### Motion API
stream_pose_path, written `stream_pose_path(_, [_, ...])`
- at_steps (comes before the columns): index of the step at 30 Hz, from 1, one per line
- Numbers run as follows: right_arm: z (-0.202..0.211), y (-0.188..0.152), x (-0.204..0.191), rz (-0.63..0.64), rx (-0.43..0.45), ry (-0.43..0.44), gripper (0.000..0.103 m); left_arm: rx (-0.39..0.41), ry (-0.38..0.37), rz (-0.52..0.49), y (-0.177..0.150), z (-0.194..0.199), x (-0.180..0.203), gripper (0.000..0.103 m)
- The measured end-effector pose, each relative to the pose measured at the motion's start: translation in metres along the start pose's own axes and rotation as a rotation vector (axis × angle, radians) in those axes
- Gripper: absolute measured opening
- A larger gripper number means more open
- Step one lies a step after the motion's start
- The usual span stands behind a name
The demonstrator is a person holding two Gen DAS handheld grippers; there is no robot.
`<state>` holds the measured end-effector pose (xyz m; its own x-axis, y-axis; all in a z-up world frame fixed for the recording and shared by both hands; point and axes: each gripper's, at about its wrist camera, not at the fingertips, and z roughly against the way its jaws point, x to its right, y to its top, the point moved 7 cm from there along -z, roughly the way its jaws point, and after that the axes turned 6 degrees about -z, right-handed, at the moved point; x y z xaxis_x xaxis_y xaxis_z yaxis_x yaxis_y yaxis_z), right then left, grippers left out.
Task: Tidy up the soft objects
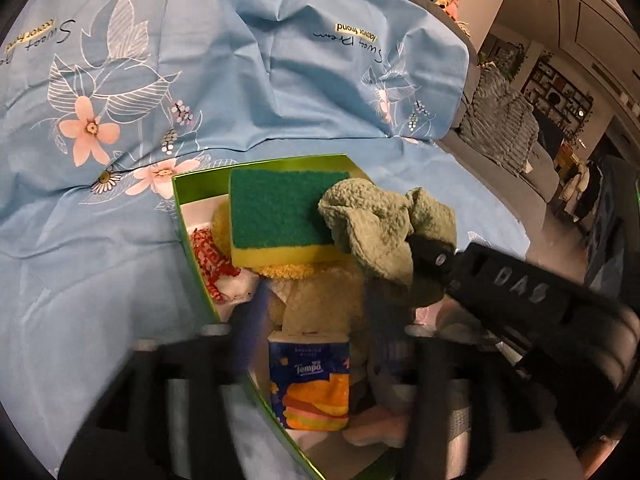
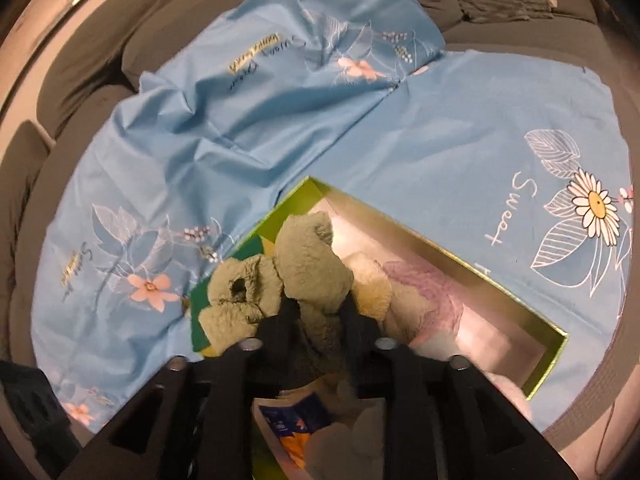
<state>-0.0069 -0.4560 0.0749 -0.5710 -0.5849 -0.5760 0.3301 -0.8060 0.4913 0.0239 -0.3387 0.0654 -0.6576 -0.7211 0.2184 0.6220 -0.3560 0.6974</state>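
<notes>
My right claw (image 2: 318, 312) is clamped on the green cloth (image 2: 304, 264), holding it over the box (image 2: 460, 246), just above the sponge (image 1: 276, 216) at the box's far end. My left claw (image 1: 320, 344) hangs wide apart and holds nothing over the box's near end, where a Tempo tissue pack (image 1: 310, 386) stands upright. The box lies on the blue floral sheet (image 1: 100, 260) and also holds a cream plush (image 1: 316, 296), a red-and-white cloth (image 1: 210, 258) against its left wall, and a lilac cloth (image 2: 420, 284).
</notes>
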Motion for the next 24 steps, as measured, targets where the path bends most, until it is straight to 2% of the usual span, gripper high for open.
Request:
stream_pose_path(1, [0.008, 0.002, 0.002, 0.008, 0.035, -0.007, 0.048, 0.010, 0.001, 0.008, 0.000, 0.004, 0.000, 0.076])
stream_pose_path(2, [0.014, 0.003, 0.002, 0.017, 0.064, -0.012, 0.062, 0.028, -0.006, 0.017, 0.000, 0.010, 0.000, 0.080])
stream_pose_path(3, [0.020, 0.006, 0.001, 0.024, 0.092, -0.015, 0.070, 0.046, -0.018, 0.022, 0.001, 0.016, 0.002, 0.082])
stream_pose_path(8, [0.059, 0.010, -0.013, 0.066, 0.191, 0.041, 0.084, 0.074, -0.016, -0.011, 0.003, 0.044, 0.011, 0.090])
stream_pose_path(9, [0.065, 0.010, -0.018, 0.095, 0.209, 0.039, 0.085, 0.079, -0.020, -0.014, 0.003, 0.051, 0.012, 0.091])
stream_pose_path(11, [0.073, 0.008, -0.024, 0.131, 0.228, 0.020, 0.086, 0.095, -0.024, -0.029, 0.001, 0.065, 0.016, 0.102])
stream_pose_path(15, [0.086, 0.004, -0.030, 0.164, 0.260, -0.025, 0.086, 0.131, 0.028, -0.060, -0.001, 0.086, 0.015, 0.102])
stream_pose_path(19, [0.098, 0.004, -0.034, 0.212, 0.331, -0.100, 0.086, 0.140, 0.110, -0.064, -0.004, 0.095, 0.007, 0.102])
stream_pose_path(24, [0.107, 0.002, -0.038, 0.230, 0.351, -0.105, 0.087, 0.146, 0.081, -0.031, -0.010, 0.102, -0.002, 0.102])
